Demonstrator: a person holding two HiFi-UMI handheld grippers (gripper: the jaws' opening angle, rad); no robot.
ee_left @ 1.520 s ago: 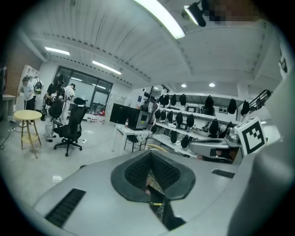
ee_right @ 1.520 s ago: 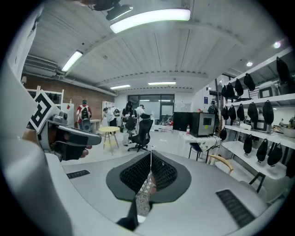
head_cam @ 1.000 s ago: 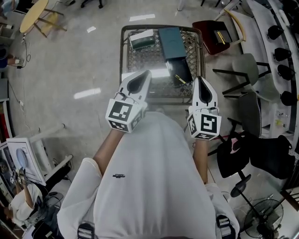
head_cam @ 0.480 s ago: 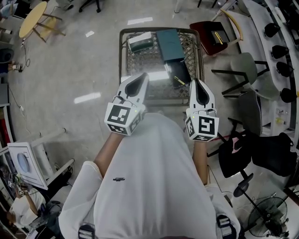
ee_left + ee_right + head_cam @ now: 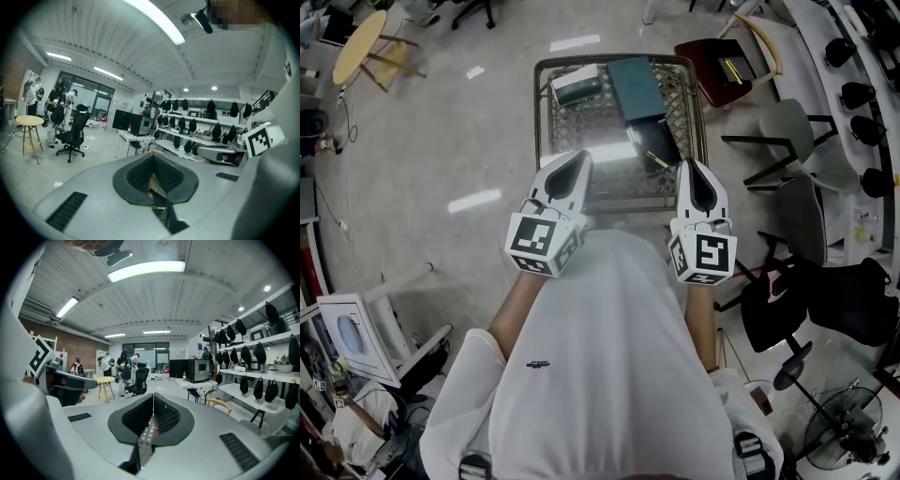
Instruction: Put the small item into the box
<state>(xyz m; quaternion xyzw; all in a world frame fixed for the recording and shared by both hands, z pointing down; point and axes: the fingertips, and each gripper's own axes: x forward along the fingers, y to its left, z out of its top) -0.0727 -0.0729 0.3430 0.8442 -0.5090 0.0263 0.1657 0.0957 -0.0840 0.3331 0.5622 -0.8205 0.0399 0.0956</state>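
Observation:
A wire-mesh table stands ahead of me on the floor. On it lie a small green-and-white item, a teal box lid and a dark open box with a thin yellow thing in it. My left gripper and right gripper are held up in front of my chest, above the table's near edge and apart from everything on it. Both point forward with their jaws together and nothing between them. The left gripper view and right gripper view look out into the room.
Grey chairs and a black chair crowd the right side. A red chair stands behind the table on the right. A round yellow table is far left. A fan sits at bottom right. People stand far across the room.
Hardly anything: the head view has shifted a little and both grippers sit slightly lower and further left in it, still shut. Things on the table have not moved.

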